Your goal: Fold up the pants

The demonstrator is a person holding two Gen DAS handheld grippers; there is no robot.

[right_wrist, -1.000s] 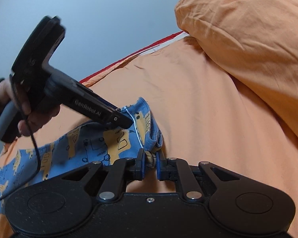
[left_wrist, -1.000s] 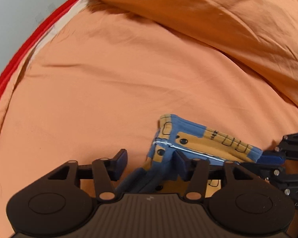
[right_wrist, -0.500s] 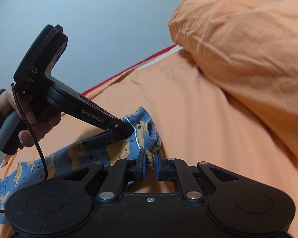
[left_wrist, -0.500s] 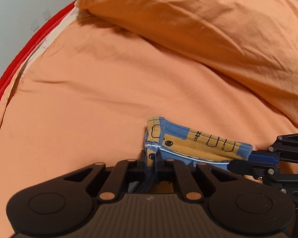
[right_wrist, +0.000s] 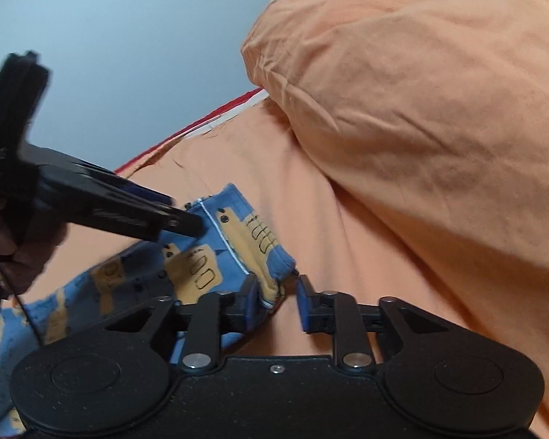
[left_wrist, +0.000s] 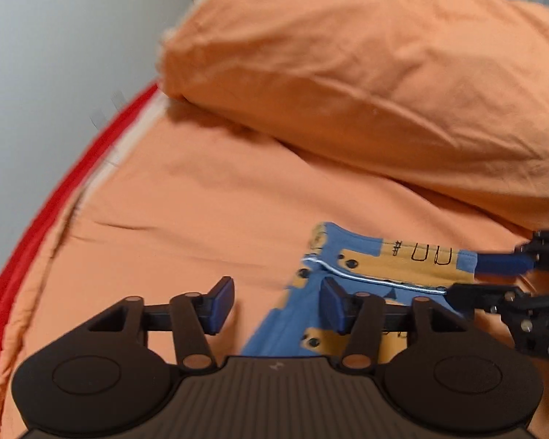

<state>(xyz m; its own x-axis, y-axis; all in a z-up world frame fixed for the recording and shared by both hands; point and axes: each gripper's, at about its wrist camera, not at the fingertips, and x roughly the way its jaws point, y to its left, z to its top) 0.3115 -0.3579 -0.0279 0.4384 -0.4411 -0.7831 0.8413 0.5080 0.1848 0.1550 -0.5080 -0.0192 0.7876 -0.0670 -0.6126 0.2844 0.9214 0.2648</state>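
Note:
Small blue pants with an orange print [left_wrist: 347,270] lie on the orange bed sheet [left_wrist: 201,212]; they also show in the right wrist view [right_wrist: 201,267], stretching to the lower left. My left gripper [left_wrist: 278,303] is open, its right finger resting over the pants' folded edge, its left finger over bare sheet. My right gripper [right_wrist: 276,300] is open with the pants' corner hem between its fingers, against the left finger. The left gripper shows in the right wrist view [right_wrist: 186,225], over the fabric.
A big orange pillow or duvet [left_wrist: 384,84] lies behind the pants, also in the right wrist view [right_wrist: 439,128]. A red mattress edge [left_wrist: 36,226] and a grey wall [left_wrist: 55,55] bound the bed on the left.
Both grippers were shut on the pants' edge half a second ago and have now opened. The pants' edge rests on the sheet. Both cameras have tilted upward.

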